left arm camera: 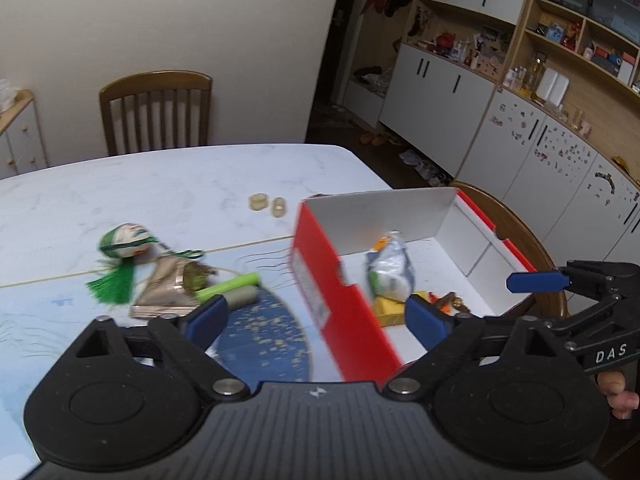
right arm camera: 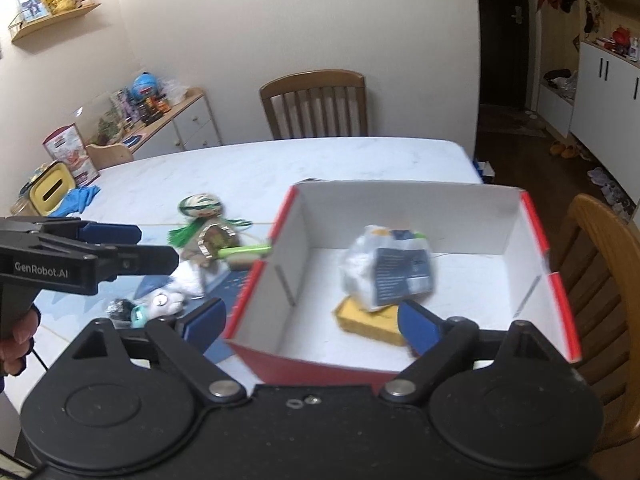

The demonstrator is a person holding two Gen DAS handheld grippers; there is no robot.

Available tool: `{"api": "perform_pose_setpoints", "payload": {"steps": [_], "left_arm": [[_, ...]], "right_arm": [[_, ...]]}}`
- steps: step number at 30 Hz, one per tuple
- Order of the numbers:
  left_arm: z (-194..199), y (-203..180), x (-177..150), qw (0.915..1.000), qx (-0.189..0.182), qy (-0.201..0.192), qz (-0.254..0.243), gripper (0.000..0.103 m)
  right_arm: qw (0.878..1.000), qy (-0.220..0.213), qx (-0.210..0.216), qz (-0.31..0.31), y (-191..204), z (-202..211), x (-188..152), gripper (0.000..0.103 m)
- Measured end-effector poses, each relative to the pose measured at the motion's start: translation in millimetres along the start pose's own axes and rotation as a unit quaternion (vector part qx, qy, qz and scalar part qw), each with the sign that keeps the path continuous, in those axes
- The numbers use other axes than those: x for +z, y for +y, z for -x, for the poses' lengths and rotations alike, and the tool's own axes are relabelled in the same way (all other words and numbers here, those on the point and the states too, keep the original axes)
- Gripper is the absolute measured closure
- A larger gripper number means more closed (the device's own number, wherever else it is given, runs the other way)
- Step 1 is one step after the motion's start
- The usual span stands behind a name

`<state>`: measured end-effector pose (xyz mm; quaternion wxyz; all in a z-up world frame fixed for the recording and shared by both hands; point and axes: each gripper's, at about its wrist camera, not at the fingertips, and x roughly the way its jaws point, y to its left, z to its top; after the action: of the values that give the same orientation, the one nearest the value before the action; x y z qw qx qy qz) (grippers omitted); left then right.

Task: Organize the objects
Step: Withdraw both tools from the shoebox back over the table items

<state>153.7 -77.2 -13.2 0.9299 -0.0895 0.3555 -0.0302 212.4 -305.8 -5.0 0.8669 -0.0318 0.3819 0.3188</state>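
A red cardboard box with a white inside (left arm camera: 320, 280) (right arm camera: 496, 216) stands at the table's right end. In it lie a crumpled plastic packet (left arm camera: 390, 268) (right arm camera: 390, 270) and a yellow block (left arm camera: 390, 310) (right arm camera: 368, 320). My left gripper (left arm camera: 316, 316) is open and empty, straddling the box's near left wall. My right gripper (right arm camera: 312, 324) is open and empty, hovering over the box's near wall. Left of the box lie a green-and-white ball with a tassel (left arm camera: 124, 242) (right arm camera: 200, 206), a gold pouch (left arm camera: 164, 292), a green stick (left arm camera: 230, 286) (right arm camera: 244, 251) and a roll (left arm camera: 242, 297).
Two small rings (left arm camera: 267, 204) lie on the white marble table (left arm camera: 160, 192). A white plush toy (right arm camera: 168, 300) and small items lie near the front left. Wooden chairs stand at the far side (right arm camera: 316, 104) and right (right arm camera: 600, 280). Cabinets (left arm camera: 520, 140) line the right wall.
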Motion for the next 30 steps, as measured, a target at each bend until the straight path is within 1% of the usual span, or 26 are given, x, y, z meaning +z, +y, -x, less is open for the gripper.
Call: {"api": "perform_pose_setpoints", "payload": {"steps": [2, 4, 6, 13, 17, 20, 23, 30], "left_arm": [[8, 13, -4, 1.0, -0.001, -0.004, 0.002, 0.004], [15, 25, -9, 0.9999, 0.006, -0.011, 0.002, 0.0], [22, 39, -14, 0.9998, 0.01, -0.018, -0.002, 0.0], [35, 88, -34, 0.9994, 0.028, -0.008, 0.019, 0.0], [38, 113, -47, 0.9993, 0.024, -0.001, 0.029, 0.0], [42, 128, -57, 0.9993, 0.019, -0.01, 0.029, 0.0], [40, 139, -66, 0.9995, 0.022, -0.01, 0.02, 0.0], [26, 165, -89, 0.9994, 0.029, 0.013, 0.012, 0.0]], "right_arm": [[1.0, 0.003, 0.005, 0.003, 13, -2, -1, 0.011], [1.0, 0.006, 0.01, 0.004, 25, -5, -2, 0.011], [1.0, 0.01, 0.015, 0.007, 37, -8, -2, 0.012], [1.0, 0.016, 0.019, 0.009, 76, -20, -3, 0.012], [1.0, 0.02, 0.02, 0.012, 96, -32, -4, 0.012], [0.999, 0.026, 0.02, 0.015, 111, -42, -3, 0.012], [0.999, 0.029, 0.02, 0.017, 123, -53, 0, 0.012], [0.999, 0.044, 0.007, 0.017, 146, -85, 4, 0.013]]}}
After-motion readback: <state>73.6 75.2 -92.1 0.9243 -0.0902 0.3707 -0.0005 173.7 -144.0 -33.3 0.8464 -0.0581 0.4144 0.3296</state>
